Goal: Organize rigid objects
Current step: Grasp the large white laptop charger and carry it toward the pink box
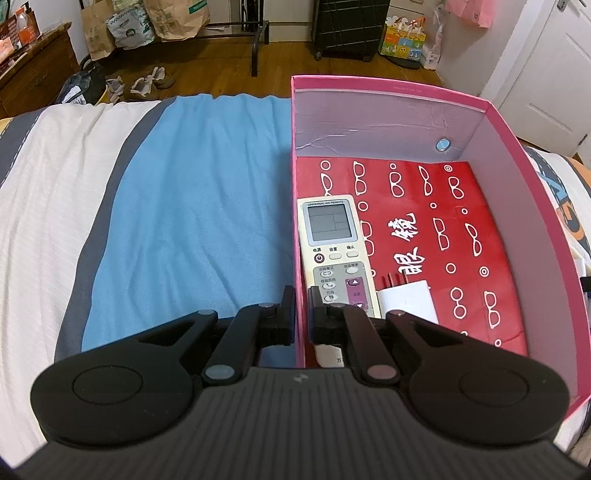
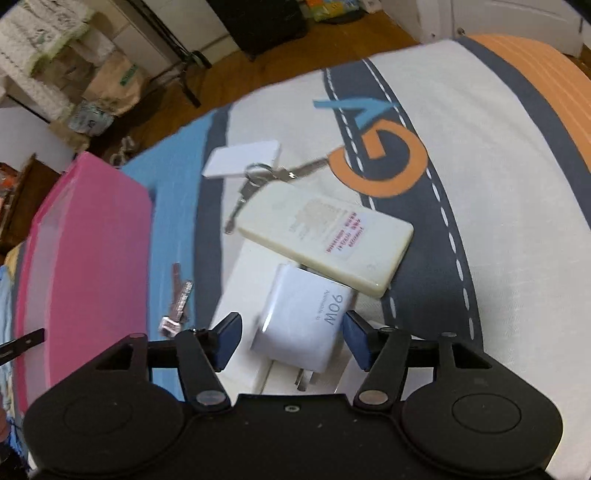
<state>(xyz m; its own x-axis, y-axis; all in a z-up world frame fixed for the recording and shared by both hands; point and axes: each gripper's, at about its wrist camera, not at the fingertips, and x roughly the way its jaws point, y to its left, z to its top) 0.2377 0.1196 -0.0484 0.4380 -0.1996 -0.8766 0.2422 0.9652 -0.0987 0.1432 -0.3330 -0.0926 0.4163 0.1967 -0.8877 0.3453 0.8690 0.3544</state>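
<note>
In the left wrist view a pink box (image 1: 546, 236) stands on the bed. It holds a red glasses-print bag (image 1: 461, 236), a white AC remote (image 1: 334, 251) and a white plug charger (image 1: 408, 301). My left gripper (image 1: 302, 295) is shut on the box's left wall (image 1: 293, 206). In the right wrist view my right gripper (image 2: 291, 328) is open around a white 90W charger (image 2: 303, 321), which lies on a white slab (image 2: 243, 295). A cream remote (image 2: 325, 236), keys (image 2: 258, 181), a white card (image 2: 242, 158) and a small metal clip (image 2: 177, 306) lie nearby. The pink box (image 2: 85, 258) is left of them.
The bed has a blue, white and grey striped cover (image 1: 184, 221). Beyond it are a wooden floor, paper bags (image 1: 99, 33), shoes (image 1: 147, 81), a dark suitcase (image 1: 351, 26) and a white door (image 1: 546, 74).
</note>
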